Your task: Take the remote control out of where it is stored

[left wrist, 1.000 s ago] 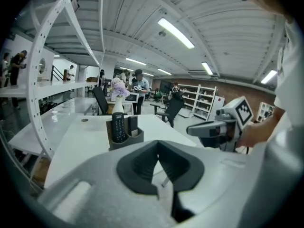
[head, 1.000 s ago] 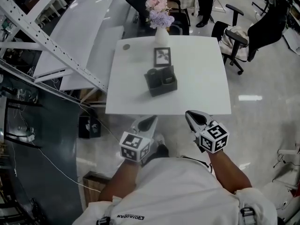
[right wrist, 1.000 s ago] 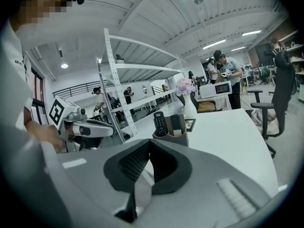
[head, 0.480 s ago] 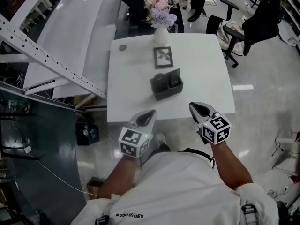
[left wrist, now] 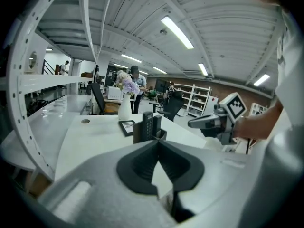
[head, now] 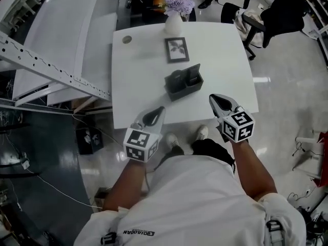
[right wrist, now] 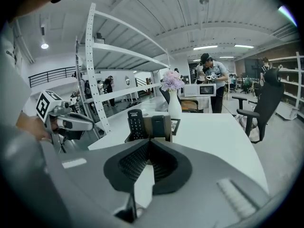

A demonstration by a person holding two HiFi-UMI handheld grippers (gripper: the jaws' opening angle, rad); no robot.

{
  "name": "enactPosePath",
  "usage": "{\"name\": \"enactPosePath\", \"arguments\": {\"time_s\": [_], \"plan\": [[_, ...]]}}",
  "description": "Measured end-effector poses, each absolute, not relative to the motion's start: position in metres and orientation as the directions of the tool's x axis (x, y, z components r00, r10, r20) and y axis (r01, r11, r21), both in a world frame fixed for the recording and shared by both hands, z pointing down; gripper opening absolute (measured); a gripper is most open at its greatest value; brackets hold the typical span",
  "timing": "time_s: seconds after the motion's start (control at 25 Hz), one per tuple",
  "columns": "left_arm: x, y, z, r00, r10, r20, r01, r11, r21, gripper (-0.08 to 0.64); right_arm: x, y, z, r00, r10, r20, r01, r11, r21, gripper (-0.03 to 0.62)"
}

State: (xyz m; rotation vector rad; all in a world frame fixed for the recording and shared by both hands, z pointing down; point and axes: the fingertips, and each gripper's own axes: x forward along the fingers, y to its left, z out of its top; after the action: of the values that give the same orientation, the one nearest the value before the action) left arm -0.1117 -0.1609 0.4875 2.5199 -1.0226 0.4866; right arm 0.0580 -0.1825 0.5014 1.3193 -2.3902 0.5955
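Approach stage, nothing grasped yet. The left claw (head: 160,110), closed and empty, hangs at the near edge of the white surface (head: 143,65). Ahead, the remote control (right wrist: 136,124) stands upright in a dark holder (head: 183,81) mid-surface. The right claw (head: 214,98), also closed and empty, likely must open, then reach forward.

Desk organizer (head: 184,82) on table (head: 220,60), approx centre, nearer the front edge. Remote control (right wrist: 136,124) upright in organizer's L compartment, second device (right wrist: 158,125) in R compartment beside it. Picture frame (head: 177,49) behind organizer, apart from it. Vase (head: 173,23) w/ flowers (head: 177,1) behind frame, at far edge. Grommet (head: 126,39) at far-L corner. Rack (head: 46,65) L of table; office chair (head: 284,14) beyond far-R corner. Left gripper (head: 160,110) at front edge, front-L of organizer; right gripper (head: 214,98) front-R, both apart from it.
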Motion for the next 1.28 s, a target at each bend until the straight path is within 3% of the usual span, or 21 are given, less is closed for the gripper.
{"name": "enactPosePath", "arguments": {"time_s": [0.64, 1.28], "plan": [[-0.110, -0.180, 0.506, 0.636, -0.607, 0.477, -0.750, -0.631, 0.196, 0.003, 0.032, -0.227, 0.533, -0.528, -0.676, 0.514, -0.832, 0.534, -0.152, 0.040], [-0.107, -0.203, 0.508, 0.591, -0.630, 0.504, -0.785, -0.594, 0.177, 0.003, 0.022, -0.280, 0.562, -0.484, -0.665, 0.569, -0.838, 0.539, -0.084, 0.218]]}}
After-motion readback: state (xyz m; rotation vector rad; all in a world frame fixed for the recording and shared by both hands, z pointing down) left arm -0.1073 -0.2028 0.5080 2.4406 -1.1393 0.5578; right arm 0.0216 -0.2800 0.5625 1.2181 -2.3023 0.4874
